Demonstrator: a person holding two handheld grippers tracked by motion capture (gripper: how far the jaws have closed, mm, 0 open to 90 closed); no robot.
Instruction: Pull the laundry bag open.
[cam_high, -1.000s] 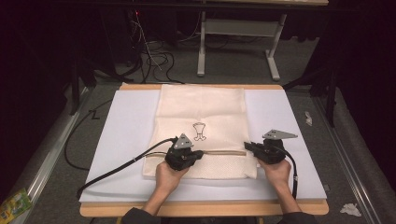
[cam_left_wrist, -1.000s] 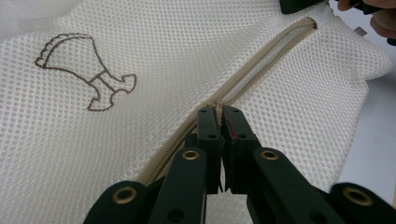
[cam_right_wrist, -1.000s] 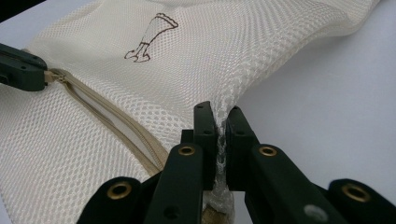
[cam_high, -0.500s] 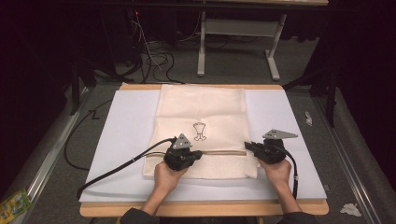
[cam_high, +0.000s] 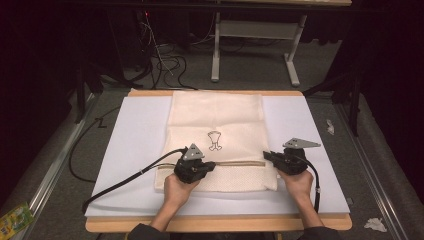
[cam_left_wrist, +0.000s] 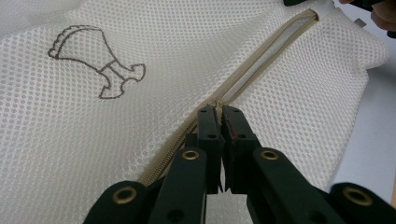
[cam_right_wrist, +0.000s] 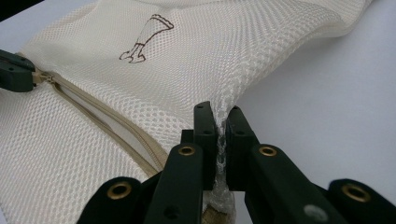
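Cream mesh makes up the laundry bag, which lies flat in the middle of the high view on a white sheet that covers the desk. A little brown drawing sits near the middle of the bag. A tan zipper runs across the bag low in the frame. The left claw sits at the left end of the zipper, and the right claw sits at the bag's right edge. Two hands come up from the bottom and hold them.

In the left claw view, the left claw is pressed together on the small zipper pull in the middle of the frame. Beyond it, toward the upper right, the zipper has split open. Below it, toward the lower left, the teeth are together.

In the right claw view, the right claw is clamped on a bunched bit of mesh at the bag's edge, low in the middle. The open zipper runs off to the left, and the other claw peeks in at the left edge.

The pull is tiny, so I think it could slip out of the left claw if the hand tugs too hard or sideways. The thin mesh could slide out of the right claw too. Then the bag would drag along the sheet and bunch up, and the zipper might jam on the loose cloth.
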